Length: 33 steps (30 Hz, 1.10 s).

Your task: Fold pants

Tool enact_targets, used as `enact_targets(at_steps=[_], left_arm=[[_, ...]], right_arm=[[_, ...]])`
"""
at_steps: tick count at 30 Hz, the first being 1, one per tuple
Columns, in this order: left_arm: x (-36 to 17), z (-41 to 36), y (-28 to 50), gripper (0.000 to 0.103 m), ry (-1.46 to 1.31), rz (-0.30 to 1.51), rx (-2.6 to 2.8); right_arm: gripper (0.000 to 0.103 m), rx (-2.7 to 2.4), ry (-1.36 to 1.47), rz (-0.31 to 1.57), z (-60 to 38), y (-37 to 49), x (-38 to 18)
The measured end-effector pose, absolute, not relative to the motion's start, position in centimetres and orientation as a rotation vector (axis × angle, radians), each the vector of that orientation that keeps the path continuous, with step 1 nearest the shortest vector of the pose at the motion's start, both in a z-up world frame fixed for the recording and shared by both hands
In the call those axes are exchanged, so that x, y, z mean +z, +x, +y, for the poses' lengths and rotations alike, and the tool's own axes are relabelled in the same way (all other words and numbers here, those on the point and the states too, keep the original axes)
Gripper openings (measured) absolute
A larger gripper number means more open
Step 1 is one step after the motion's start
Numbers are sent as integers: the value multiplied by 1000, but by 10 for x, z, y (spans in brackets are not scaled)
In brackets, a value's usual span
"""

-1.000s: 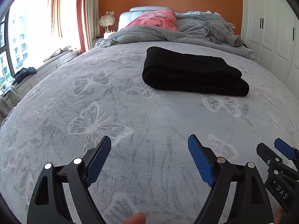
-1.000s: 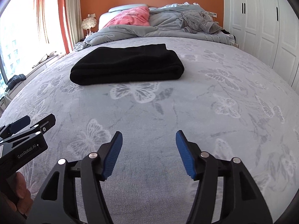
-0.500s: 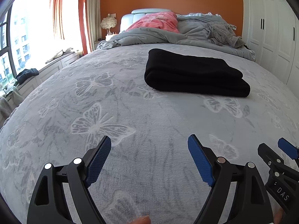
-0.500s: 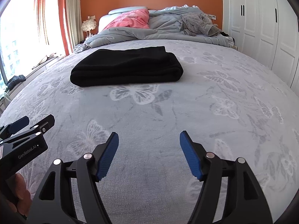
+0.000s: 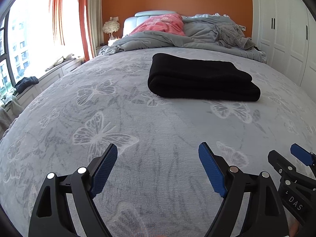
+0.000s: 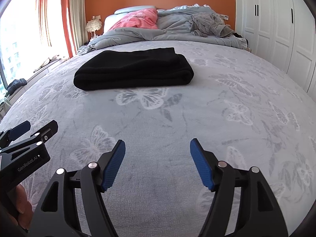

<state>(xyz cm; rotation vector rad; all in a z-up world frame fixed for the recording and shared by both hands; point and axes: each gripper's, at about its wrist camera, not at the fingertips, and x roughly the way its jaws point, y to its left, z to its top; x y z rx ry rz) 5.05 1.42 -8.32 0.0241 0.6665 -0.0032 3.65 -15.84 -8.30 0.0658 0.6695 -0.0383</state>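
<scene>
Black pants folded thick, soft rectangle; both hand-held grippers released, empty.

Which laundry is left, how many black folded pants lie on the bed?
1. The black pants lie folded mid-bed on the butterfly blanket, beyond both open grippers; more may hide in the rumpled bedding.

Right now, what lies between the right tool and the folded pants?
Only bare butterfly-print blanket; nothing else lies between the right tool and the pants, seen in the right wrist view.
</scene>
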Motion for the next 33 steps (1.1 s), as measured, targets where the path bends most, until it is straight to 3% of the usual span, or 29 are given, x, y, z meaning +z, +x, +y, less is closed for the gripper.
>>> enact_targets(at_steps=[33], left_arm=[[-81, 11, 49, 79, 42, 664, -11]], right_arm=[[70, -37, 68, 669, -160, 37, -83]])
